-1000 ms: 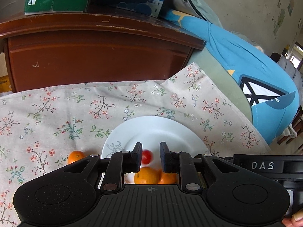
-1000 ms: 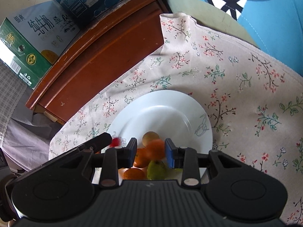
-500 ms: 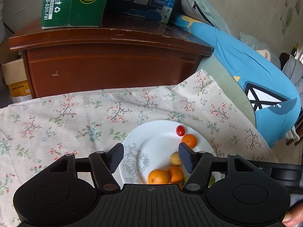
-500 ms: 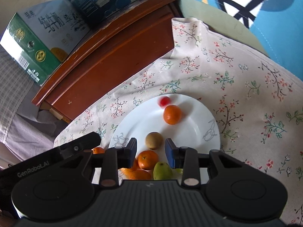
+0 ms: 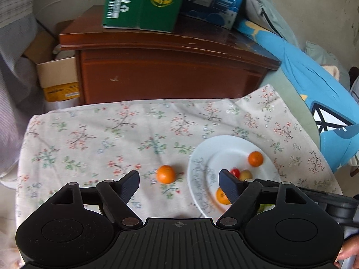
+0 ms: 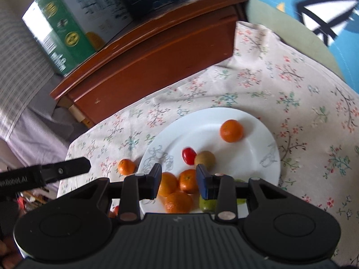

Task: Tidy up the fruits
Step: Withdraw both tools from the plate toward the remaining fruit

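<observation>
Ahead of the left tool (image 5: 178,185), whose jaws have just been opening and now stand spread with nothing between them, a lone mandarin (image 5: 165,174) sits on the floral tablecloth (image 5: 101,139), just off the left rim of the white plate (image 5: 202,179). Plate lies ahead-right of this tool; its right finger (image 5: 228,187) partly covers an orange fruit on the near side of the plate.

Right tool (image 6: 178,180): jaws set narrow, pads not pressing anything, though a mandarin (image 6: 188,180) on the plate (image 6: 264,157) shows through the gap, lying below the tool. Just ahead of its fingertips: cherry tomato (image 6: 188,155) touching a brownish kiwi-like fruit (image 6: 204,159). Further ahead, apart from the rest, a single mandarin (image 6: 231,131) near the far rim. Under this tool, more mandarins (image 6: 178,201) bunched together and a green fruit (image 6: 207,204), mostly hidden by the right finger. Left of this tool, the left tool's black finger (image 6: 67,169) reaches in, with the loose mandarin (image 6: 126,166) just beyond its tip.

Beyond the cloth: dark wooden cabinet (image 5: 170,71) carrying a green carton (image 5: 143,2) and a blue box (image 5: 215,0). Cardboard box (image 5: 59,78) beside the cabinet on its left. Blue fabric (image 5: 314,85) far right. A person's fingers (image 5: 347,250) at the lower right edge.
</observation>
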`<state>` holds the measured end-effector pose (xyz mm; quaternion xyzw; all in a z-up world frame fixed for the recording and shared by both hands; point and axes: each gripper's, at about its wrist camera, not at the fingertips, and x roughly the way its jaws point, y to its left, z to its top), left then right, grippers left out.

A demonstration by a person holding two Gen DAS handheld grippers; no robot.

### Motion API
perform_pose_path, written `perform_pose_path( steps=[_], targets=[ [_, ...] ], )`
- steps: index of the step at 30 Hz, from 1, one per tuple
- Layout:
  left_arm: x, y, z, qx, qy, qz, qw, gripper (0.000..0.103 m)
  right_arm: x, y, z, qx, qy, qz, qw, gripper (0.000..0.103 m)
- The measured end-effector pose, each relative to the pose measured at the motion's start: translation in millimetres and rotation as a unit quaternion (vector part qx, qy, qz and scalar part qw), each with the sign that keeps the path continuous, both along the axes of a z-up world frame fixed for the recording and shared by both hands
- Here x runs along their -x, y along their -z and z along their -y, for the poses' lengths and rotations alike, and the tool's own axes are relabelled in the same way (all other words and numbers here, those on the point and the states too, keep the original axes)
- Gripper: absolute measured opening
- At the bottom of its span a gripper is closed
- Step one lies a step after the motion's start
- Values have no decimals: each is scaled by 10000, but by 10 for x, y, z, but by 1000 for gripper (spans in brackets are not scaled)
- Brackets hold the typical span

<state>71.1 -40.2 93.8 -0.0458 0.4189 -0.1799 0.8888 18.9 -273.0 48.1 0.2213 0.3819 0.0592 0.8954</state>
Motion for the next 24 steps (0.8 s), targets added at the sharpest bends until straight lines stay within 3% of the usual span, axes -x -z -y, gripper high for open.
perform_pose_path(
  steps=[7, 16, 24],
  targets=[
    [-8, -25, -90, -222, -6, 42, 9997, 87, 68, 41, -219, 3, -467, 6, 9989, 35],
    [-46, 109, -240, -564, -132, -389, 9976, 87, 215, 52, -643, 215, -1458, 249, 9888, 35],
    [-2, 287, -318, -1002, -277, -691, 9922, 87, 272, 172, -874, 370, -1872, 178, 9815, 35]
  ],
)
